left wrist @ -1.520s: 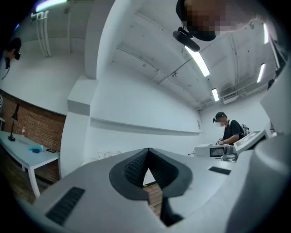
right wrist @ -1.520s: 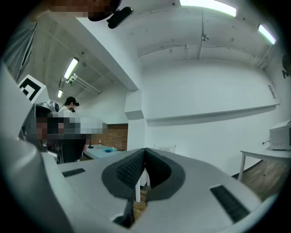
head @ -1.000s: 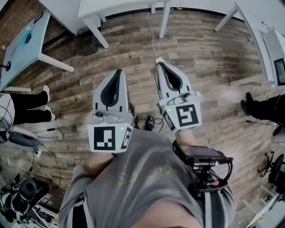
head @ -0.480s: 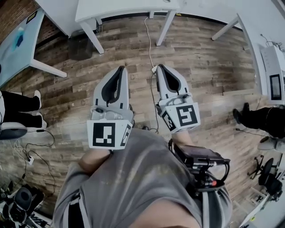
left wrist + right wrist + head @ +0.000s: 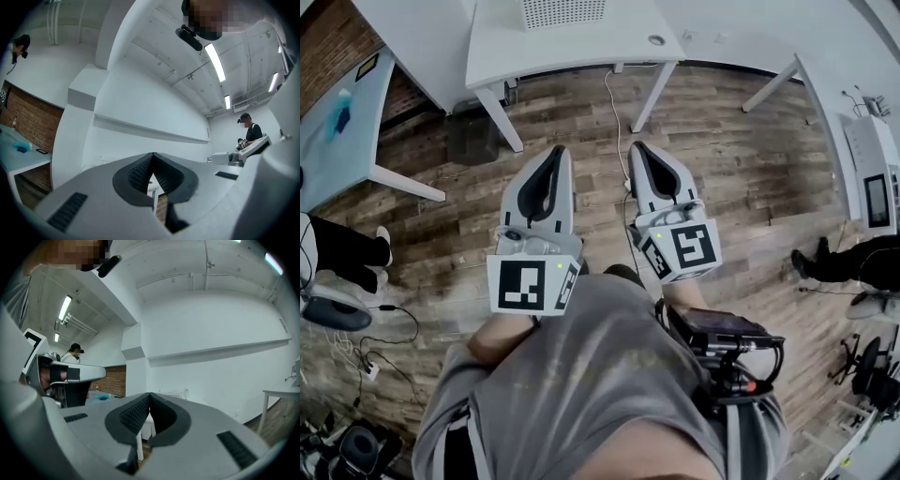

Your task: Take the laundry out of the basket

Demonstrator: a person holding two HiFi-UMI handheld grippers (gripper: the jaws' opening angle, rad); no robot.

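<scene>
Wood-plank floor (image 5: 741, 169) fills most of the head view. The left gripper (image 5: 551, 155) and right gripper (image 5: 637, 148) are held side by side above it, pointing at the far white table (image 5: 581, 47). Both sets of jaws are pressed together with nothing between them.

A white perforated object at the table's far edge is probably the basket (image 5: 565, 11). No laundry shows in any view.

Step in hand, as judged: the approach. To do it well, the jaws should part before they reach the rim. One gripper should come down over the rim from above, not from the side, while the other is kept free to steady the basket.

The head view alone shows a cable (image 5: 614, 103) on the floor under the table, a possible trip point. The right gripper view shows the basket (image 5: 174, 394) side-on and a brick wall (image 5: 115, 378) to the left. The left gripper view shows another person (image 5: 251, 133) at far right, but no basket.
</scene>
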